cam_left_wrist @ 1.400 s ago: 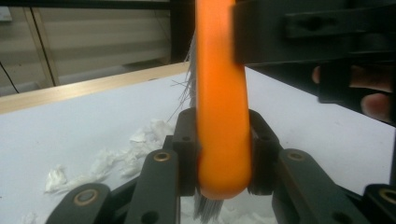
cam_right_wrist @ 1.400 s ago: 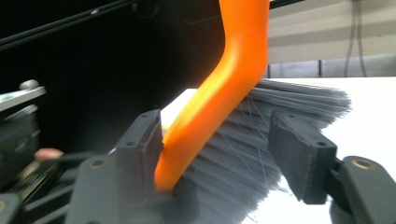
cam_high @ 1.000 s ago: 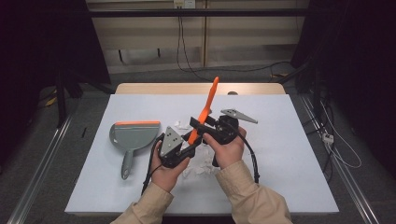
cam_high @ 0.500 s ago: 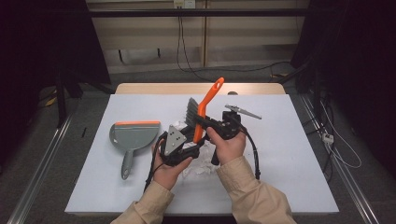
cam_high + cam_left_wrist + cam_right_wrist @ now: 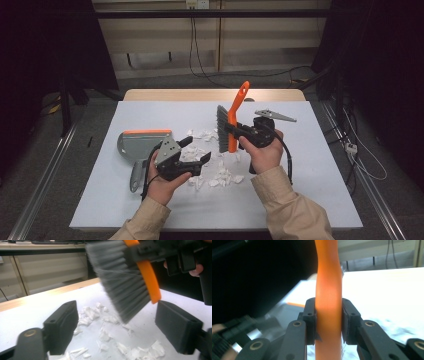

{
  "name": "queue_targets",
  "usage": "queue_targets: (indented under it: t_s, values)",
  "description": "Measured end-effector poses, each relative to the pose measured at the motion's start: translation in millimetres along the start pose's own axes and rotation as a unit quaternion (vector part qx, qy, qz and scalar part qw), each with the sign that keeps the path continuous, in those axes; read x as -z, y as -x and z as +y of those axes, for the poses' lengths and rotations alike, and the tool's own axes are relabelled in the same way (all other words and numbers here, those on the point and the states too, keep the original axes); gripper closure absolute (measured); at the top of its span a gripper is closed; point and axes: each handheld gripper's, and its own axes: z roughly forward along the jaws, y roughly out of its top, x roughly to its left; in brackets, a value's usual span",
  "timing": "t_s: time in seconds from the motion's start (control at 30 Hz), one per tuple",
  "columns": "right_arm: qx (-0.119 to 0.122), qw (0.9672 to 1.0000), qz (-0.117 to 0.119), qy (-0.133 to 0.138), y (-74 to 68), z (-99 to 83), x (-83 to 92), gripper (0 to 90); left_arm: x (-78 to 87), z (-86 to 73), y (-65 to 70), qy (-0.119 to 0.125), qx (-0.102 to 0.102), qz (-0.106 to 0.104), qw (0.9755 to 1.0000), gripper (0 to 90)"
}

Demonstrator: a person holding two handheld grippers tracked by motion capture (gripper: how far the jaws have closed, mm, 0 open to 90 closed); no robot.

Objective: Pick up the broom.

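Right gripper (image 5: pixel 235 131) is clamping the orange brush (image 5: pixel 231 120) by its handle, holding it upright above the paper scraps (image 5: pixel 220 172). Left gripper (image 5: pixel 196 151), jaws just opening and holding nothing, is hovering near the bristles, dustpan (image 5: pixel 142 145) beside it.

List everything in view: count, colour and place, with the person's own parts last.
Brush: one, orange handle, grey bristles, upright above the table, clamped in the right gripper.
Dustpan: one, grey with orange edge, table's left side.
Paper scraps: many, white, table centre.
Table: one, white top.
Left gripper: one, black, jaws just opening, nothing between them.
Right gripper: one, black, shut on the brush handle.
Hands: two, beige sleeves, holding the grippers.
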Motion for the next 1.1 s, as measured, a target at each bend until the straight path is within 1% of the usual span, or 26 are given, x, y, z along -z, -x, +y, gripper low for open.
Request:
queue_targets:
  t_s: [0.03,0.1,0.13,0.17,0.27,0.37,0.43,0.5,0.57,0.63,0.67,0.77,0.8,0.87,0.97,1.07,1.1]
  values:
    - [0.011,0.9999,-0.003,-0.009,2.2,0.4,1.8,70.0,2.7,-0.1,-2.1,0.0,0.004,0.001,1.0,16.5]
    - [0.011,0.9998,-0.004,-0.018,7.5,0.3,4.9,70.0,8.2,-0.2,-6.6,0.002,0.009,-0.003,1.0,15.7]
    - [0.012,0.9997,-0.004,-0.022,10.0,0.5,6.6,70.0,11.0,-0.2,-8.9,0.001,0.006,-0.002,1.0,15.3]
    - [0.015,0.9996,-0.006,-0.024,12.1,0.8,8.3,70.0,13.8,-0.4,-10.9,0.0,0.009,-0.001,1.0,14.8]
    - [0.025,0.999,-0.009,-0.035,17.3,2.4,13.3,70.0,23.0,-0.6,-18.6,-0.002,0.008,-0.002,1.0,13.2]
    - [0.035,0.9981,-0.017,-0.047,21.2,3.8,19.1,70.0,33.3,-1.5,-26.6,-0.004,0.011,0.0,0.9999,11.1]
    - [0.037,0.9978,-0.021,-0.051,24.4,4.3,23.2,70.0,40.5,-2.4,-32.2,-0.004,0.013,0.003,0.9999,10.5]
    - [0.041,0.9973,-0.027,-0.055,28.3,4.9,27.1,70.0,47.6,-3.6,-37.3,-0.004,0.018,0.007,0.9998,9.9]
    - [0.047,0.9963,-0.038,-0.061,33.3,4.9,30.9,70.0,53.4,-5.8,-41.3,-0.004,0.025,0.005,0.9997,9.6]
    - [0.038,0.9963,-0.042,-0.065,39.8,4.0,34.0,70.0,58.9,-8.3,-45.0,-0.001,0.031,0.002,0.9995,8.6]
    - [0.033,0.9963,-0.042,-0.068,42.8,3.5,35.4,70.0,61.6,-9.2,-46.9,-0.001,0.029,0.001,0.9996,7.7]
    - [0.034,0.995,-0.053,-0.078,48.7,2.6,39.3,70.0,69.3,-11.2,-51.1,0.002,0.032,0.003,0.9995,7.0]
    - [0.035,0.9949,-0.053,-0.079,50.7,2.3,40.3,70.0,72.2,-11.6,-53.0,0.0,0.029,0.004,0.9996,6.8]
    - [0.033,0.9946,-0.053,-0.083,54.2,1.6,42.0,70.0,76.9,-12.6,-55.4,0.004,0.034,0.006,0.9994,6.4]
    - [0.043,0.9919,-0.065,-0.1,59.5,1.6,43.0,70.0,83.4,-14.1,-58.6,0.008,0.04,0.006,0.9991,6.3]
    - [0.038,0.9904,-0.072,-0.112,66.9,1.1,43.8,70.0,90.1,-16.5,-63.7,0.009,0.037,0.01,0.9992,6.0]
    - [0.038,0.9898,-0.074,-0.115,69.7,1.0,43.8,70.0,92.0,-17.5,-65.7,0.01,0.04,0.013,0.999,6.1]
